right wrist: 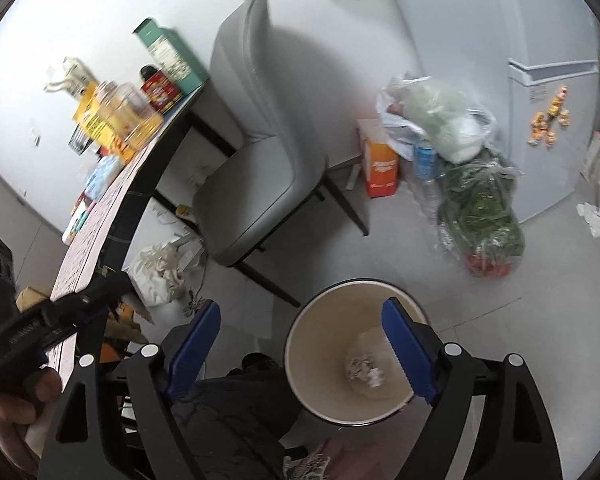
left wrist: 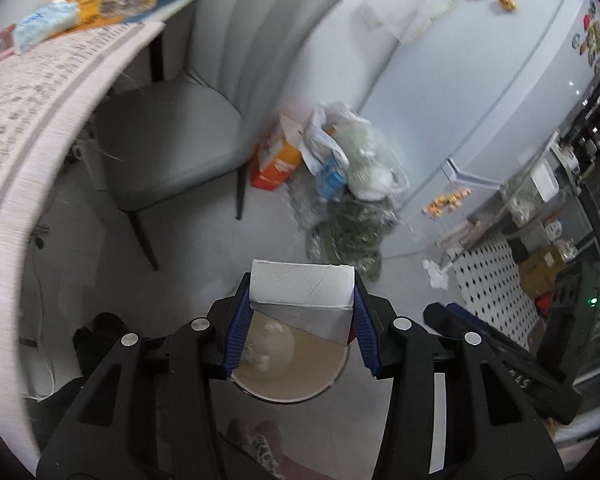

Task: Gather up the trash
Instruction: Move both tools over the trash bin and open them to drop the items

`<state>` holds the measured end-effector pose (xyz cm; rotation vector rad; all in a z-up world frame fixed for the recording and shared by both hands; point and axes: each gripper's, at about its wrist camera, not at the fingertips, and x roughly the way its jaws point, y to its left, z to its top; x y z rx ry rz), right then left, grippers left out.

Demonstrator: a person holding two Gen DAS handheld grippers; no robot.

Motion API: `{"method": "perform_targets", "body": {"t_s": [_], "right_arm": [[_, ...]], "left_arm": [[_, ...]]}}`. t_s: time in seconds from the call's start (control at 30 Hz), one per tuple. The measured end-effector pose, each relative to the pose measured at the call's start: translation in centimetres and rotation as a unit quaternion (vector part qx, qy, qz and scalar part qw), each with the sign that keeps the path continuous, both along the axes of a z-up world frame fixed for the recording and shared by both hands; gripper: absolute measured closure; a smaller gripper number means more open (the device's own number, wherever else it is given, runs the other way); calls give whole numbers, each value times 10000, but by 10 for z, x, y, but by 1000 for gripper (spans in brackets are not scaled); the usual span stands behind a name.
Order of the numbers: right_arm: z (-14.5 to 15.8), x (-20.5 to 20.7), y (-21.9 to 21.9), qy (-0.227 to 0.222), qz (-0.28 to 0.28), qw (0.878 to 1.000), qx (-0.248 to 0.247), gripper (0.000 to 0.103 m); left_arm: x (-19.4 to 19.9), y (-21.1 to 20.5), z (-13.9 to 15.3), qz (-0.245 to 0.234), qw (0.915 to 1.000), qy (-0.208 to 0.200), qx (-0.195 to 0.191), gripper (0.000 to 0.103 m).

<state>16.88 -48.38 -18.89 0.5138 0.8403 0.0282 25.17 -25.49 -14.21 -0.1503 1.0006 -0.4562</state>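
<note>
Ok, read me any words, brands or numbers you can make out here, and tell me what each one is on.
None can be read for certain.
Table cover: rows of small print, too blurred.
Orange box on the floor: white lettering, blurred.
Green box: label print too small.
Red tin: pattern or text, unreadable.
Blue bottle label: blurred.

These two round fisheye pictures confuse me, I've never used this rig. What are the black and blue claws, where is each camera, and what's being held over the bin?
No robot here: a person carries a two-finger gripper in each hand, each with a camera looking along its blue-padded fingers. In the left wrist view, the left gripper is shut on a white box, above the round trash bin. In the right wrist view, the right gripper is open and empty near the same trash bin, which holds crumpled paper. Behind stand a grey chair, a cluttered table and bags on the floor.
</note>
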Motion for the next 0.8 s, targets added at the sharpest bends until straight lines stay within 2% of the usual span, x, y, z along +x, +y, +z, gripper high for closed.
{"method": "perform_targets", "body": {"t_s": [0.13, 0.2, 0.27, 0.3, 0.33, 0.4, 0.6, 0.8], "right_arm": [[1, -9, -18, 18, -204, 9998, -47, 19], [1, -14, -26, 26, -318, 9995, -50, 17], [-3, -16, -31, 63, -393, 9992, -53, 17], [-5, -16, -33, 111, -423, 9990, -47, 17], [-7, -16, -34, 148, -432, 9989, -48, 17], [-7, -16, -35, 194, -445, 9988, -86, 17], [7, -16, -24, 111, -504, 9985, -178, 16], [30, -11, 12, -106, -270, 9992, -288, 10]], "left_arm": [[4, -23, -15, -201, 9996, 189, 20, 57], [8, -33, -22, -269, 9991, 323, 65, 52], [11, -38, -26, -285, 9987, 433, 16, 44], [11, -38, -27, -284, 9986, 455, -19, 35], [11, -38, -26, -266, 9986, 447, -64, 26], [10, -33, -20, -185, 9993, 314, -92, 17], [10, -4, -3, 129, 9997, 82, -194, 11], [-1, 38, 30, 490, 9979, -338, -246, 7]]}}
